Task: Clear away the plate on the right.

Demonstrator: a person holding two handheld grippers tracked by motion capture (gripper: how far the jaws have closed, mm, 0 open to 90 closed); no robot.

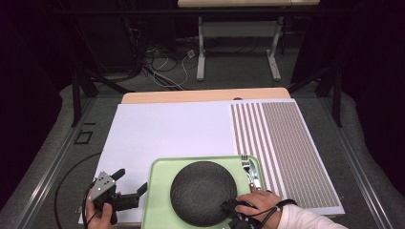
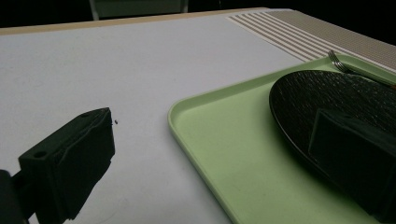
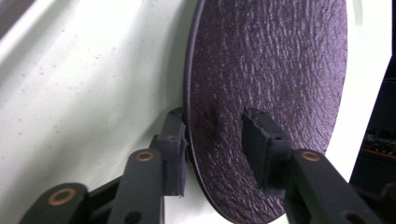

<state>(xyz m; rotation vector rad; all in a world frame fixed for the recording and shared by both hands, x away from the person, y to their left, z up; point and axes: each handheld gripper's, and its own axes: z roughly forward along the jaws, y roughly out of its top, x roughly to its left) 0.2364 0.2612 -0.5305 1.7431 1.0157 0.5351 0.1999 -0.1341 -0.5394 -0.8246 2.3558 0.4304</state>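
A black textured plate (image 1: 203, 191) lies on a light green tray (image 1: 160, 200) at the near edge of the table. A fork (image 1: 248, 169) rests on the tray just right of the plate. At the plate's near right rim, my right gripper (image 1: 229, 210) straddles the edge. In the right gripper view the plate (image 3: 271, 60) stands between the jaws of my right gripper (image 3: 217, 128); one pad is at the underside, the other stands off the top face. My left gripper (image 1: 133, 180) is open beside the tray's left edge, nothing between its fingers (image 2: 70, 158).
A white sheet (image 1: 172, 129) covers the table, with a striped mat (image 1: 282, 143) along its right side. A wooden table edge (image 1: 205, 95) runs at the back. Beyond it are floor cables (image 1: 162, 62) and another table's legs (image 1: 200, 47).
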